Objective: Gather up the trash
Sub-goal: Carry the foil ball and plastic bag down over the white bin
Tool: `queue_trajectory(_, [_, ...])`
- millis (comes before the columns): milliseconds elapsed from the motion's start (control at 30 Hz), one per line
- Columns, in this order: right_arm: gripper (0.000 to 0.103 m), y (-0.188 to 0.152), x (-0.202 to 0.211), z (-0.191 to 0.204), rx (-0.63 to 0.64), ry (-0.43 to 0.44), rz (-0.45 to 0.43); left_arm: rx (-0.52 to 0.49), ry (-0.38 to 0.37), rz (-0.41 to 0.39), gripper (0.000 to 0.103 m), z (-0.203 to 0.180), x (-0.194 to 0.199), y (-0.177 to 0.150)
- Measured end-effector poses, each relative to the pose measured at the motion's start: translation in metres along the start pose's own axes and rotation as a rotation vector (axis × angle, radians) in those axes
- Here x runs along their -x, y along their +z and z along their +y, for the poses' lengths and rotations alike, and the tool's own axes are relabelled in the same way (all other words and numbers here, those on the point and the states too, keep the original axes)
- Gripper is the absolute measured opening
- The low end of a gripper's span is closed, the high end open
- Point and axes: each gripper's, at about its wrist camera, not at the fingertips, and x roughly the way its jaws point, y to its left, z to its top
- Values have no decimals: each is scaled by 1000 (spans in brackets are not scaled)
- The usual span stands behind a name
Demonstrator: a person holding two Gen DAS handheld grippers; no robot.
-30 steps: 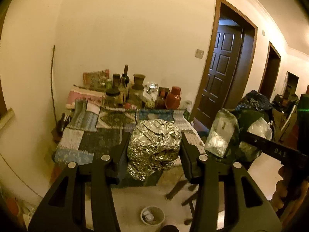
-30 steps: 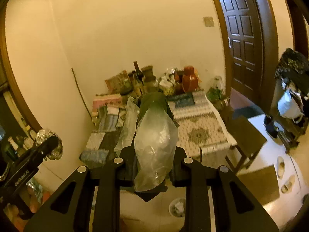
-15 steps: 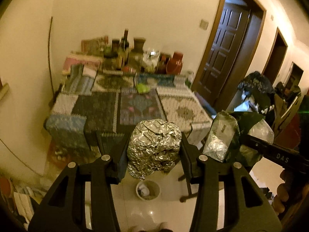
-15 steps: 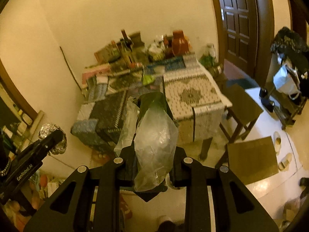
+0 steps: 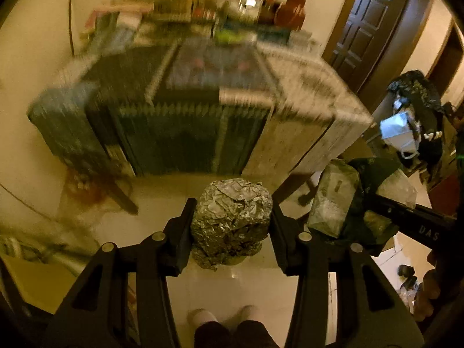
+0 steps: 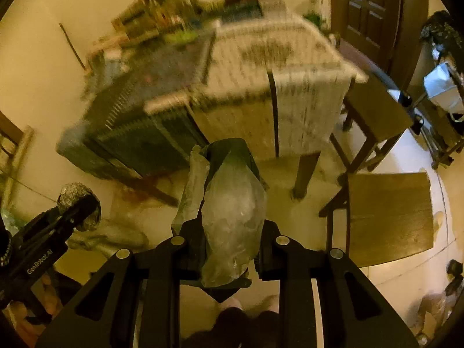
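Between the left tongs point(image 5: 232, 226) a crumpled foil ball point(image 5: 232, 223) is clamped; the right tongs point(image 6: 229, 243) grip plastic wrappers point(image 6: 232, 220). Both grips should be held firm until a bin is reached.

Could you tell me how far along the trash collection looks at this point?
Picked up already: the left tongs grip a crumpled foil ball, and the right tongs are shut on a clear plastic bag with a dark green piece behind it. Both are carried above the floor in front of the table. Dropping them is left; no bin shows in these blurred views.
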Motion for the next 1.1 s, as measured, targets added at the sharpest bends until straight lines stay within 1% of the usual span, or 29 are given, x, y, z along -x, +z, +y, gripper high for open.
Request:
queue_trajectory(100, [23, -10, -43, -14, 8, -16, 48, 19, 20, 43, 46, 8, -47, -20])
queue_trajectory(233, [23, -28, -114, -33, 3, -38, 128, 47, 29, 95, 46, 22, -102, -44])
queue_trajectory(400, [23, -51, -193, -42, -5, -40, 197, 67, 53, 164, 46, 44, -170, -76])
queue_trajectory(567, [24, -68, -256, -38, 14, -24, 246, 81, 65, 196, 46, 60, -215, -98])
queue_trajectory(633, [26, -74, -281, -35, 23, 4, 267, 87, 64, 204, 46, 65, -230, -105])
queue_trajectory(700, [26, -82, -301, -33, 32, 7, 271, 93, 61, 212, 46, 70, -245, -111])
queue_trajectory(767, [36, -84, -312, -33, 35, 24, 278, 100, 55, 217, 46, 73, -259, -117])
queue_trajectory(833, [56, -90, -325, -37, 29, 24, 310, 105, 48, 223, 46, 71, -268, -120])
queue_trajectory(933, [57, -92, -333, -43, 8, 13, 336, 107, 39, 243, 46, 69, -284, -125])
queue_trajectory(1100, [57, -92, -322, -57, 10, -21, 329, 97, 15, 290, 46, 57, -304, -129])
